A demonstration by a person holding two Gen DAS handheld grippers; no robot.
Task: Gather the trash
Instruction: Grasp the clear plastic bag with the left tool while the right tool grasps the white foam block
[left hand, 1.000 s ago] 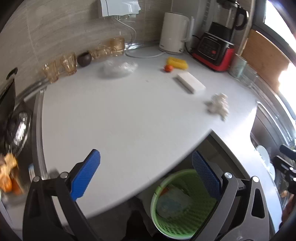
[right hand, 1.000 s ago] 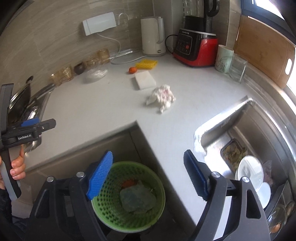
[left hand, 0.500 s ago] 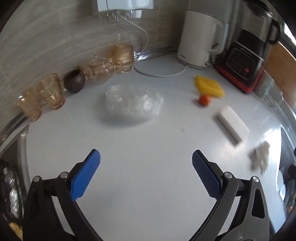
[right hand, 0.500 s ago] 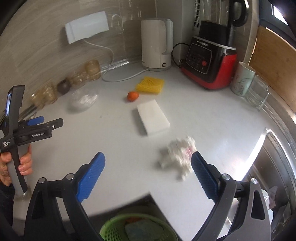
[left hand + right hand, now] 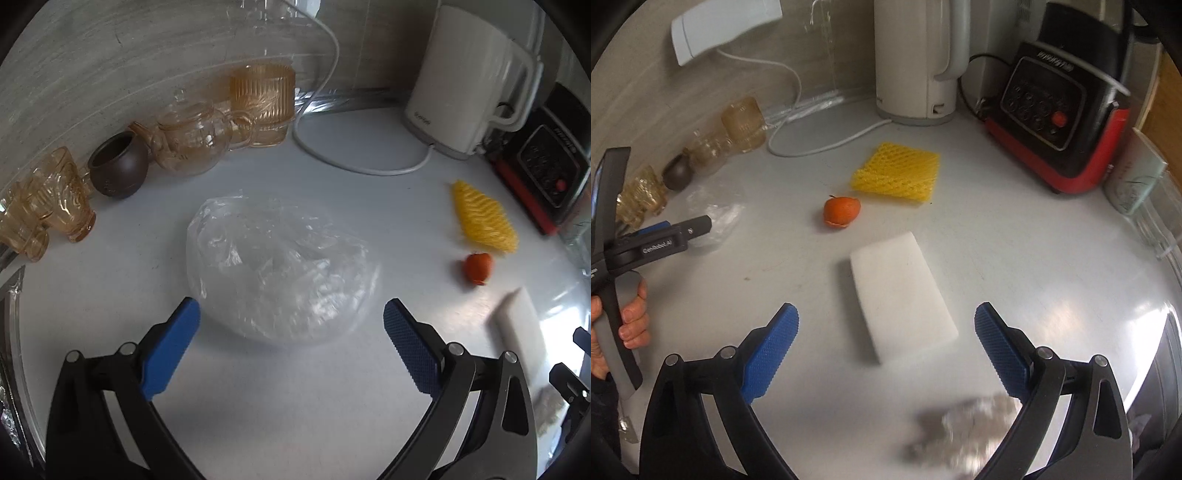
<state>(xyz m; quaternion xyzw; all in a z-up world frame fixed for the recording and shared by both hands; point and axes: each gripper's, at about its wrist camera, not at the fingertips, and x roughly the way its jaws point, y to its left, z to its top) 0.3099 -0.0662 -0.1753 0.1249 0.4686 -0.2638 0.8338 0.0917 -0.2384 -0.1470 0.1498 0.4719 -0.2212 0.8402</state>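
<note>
The left gripper (image 5: 291,319) hung over the white table (image 5: 258,387) with its blue-padded fingers spread wide apart, holding nothing. A crumpled clear plastic bag (image 5: 280,273) lay on the table just ahead, its near edge reaching in between the fingertips. Behind it, along the wall, stood amber glass cups (image 5: 55,199), a dark brown round pot (image 5: 118,166) and a clear glass teapot (image 5: 188,142).

The right gripper (image 5: 886,325) was likewise spread wide and empty above a white rectangular foam block (image 5: 901,288) lying flat between its fingers. Beyond the block sat a piece of orange peel (image 5: 841,210), and just behind that a yellow foam fruit net (image 5: 899,171). A blurred crumpled white tissue (image 5: 964,424) lay near the lower edge, by the right finger. A white electric kettle (image 5: 912,62) and a red-and-black blender base (image 5: 1060,114) stood at the back.
</note>
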